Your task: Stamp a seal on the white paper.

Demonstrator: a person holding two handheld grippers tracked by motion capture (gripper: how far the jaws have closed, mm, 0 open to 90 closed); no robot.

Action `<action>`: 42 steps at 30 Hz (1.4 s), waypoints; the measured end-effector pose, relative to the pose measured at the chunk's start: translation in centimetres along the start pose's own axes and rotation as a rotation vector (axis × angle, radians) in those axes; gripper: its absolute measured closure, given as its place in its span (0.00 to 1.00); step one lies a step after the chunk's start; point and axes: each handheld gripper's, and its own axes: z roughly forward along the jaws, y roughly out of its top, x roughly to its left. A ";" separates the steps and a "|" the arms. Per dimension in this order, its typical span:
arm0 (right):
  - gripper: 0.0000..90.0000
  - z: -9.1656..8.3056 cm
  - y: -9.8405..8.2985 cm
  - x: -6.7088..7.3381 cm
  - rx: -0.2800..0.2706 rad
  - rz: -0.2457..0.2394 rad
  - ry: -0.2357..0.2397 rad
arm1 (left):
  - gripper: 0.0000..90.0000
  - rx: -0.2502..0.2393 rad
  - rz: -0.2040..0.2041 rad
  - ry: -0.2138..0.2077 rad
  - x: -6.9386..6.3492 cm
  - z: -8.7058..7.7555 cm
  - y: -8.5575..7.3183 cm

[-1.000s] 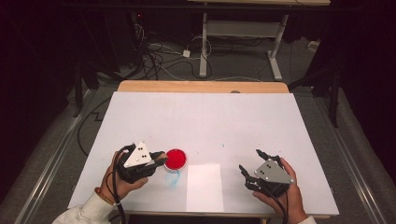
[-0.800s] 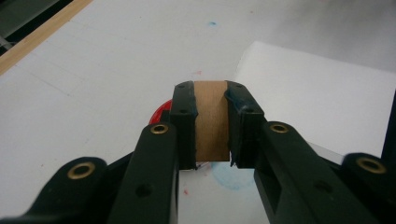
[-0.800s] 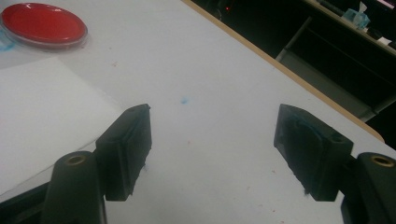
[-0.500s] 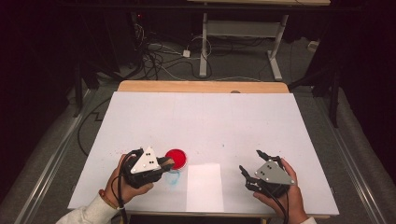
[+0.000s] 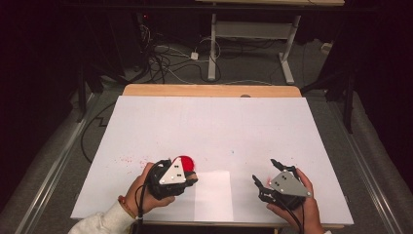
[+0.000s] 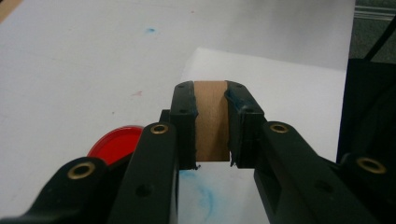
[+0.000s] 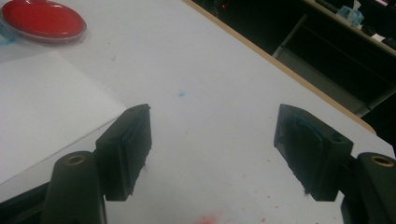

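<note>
At the left of the white table (image 5: pixel 214 126), near its front edge, the person's left hand (image 5: pixel 146 192) wraps around the left gripper (image 5: pixel 187 176), whose grey three-cornered plate faces up in the high view. Its two black jaws are drawn in on a small brown block (image 6: pixel 211 120), pinching it from both sides; in the left gripper view the block stands upright between the pads, held just above the tabletop. Under it the surface carries a faint blue smudge (image 6: pixel 201 196). Just beside that gripper, on its far side, lies a round red lid (image 5: pixel 185 162), flat on the table, partly hidden behind the grey plate. A scatter of fine red specks (image 5: pixel 129 159) marks the table to the left of it.

Between the two grippers, a white sheet of paper (image 5: pixel 213 195) lies flat, reaching to the front edge. A tiny blue dot (image 5: pixel 232 152) sits farther back on the table.

To the right, the person's right hand (image 5: pixel 297 209) holds the right gripper (image 5: pixel 263 171) low over the table. Its jaws stand wide apart with nothing between them, as the right gripper view shows, bare white table and a few red specks in the gap.
</note>
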 end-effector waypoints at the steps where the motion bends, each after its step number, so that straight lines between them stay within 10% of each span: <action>1: 0.31 0.0 0.0 0.0 0.005 -0.001 0.005 | 0.82 0.003 0.004 -0.012 0.0 0.3 0.2; 16: 0.31 0.1 -0.3 0.2 0.023 -0.008 0.009 | 0.82 0.097 0.026 -0.116 -0.1 5.1 1.4; 42: 0.31 0.3 -0.4 0.2 0.043 -0.018 0.023 | 0.82 0.181 0.005 -0.170 0.3 8.1 1.4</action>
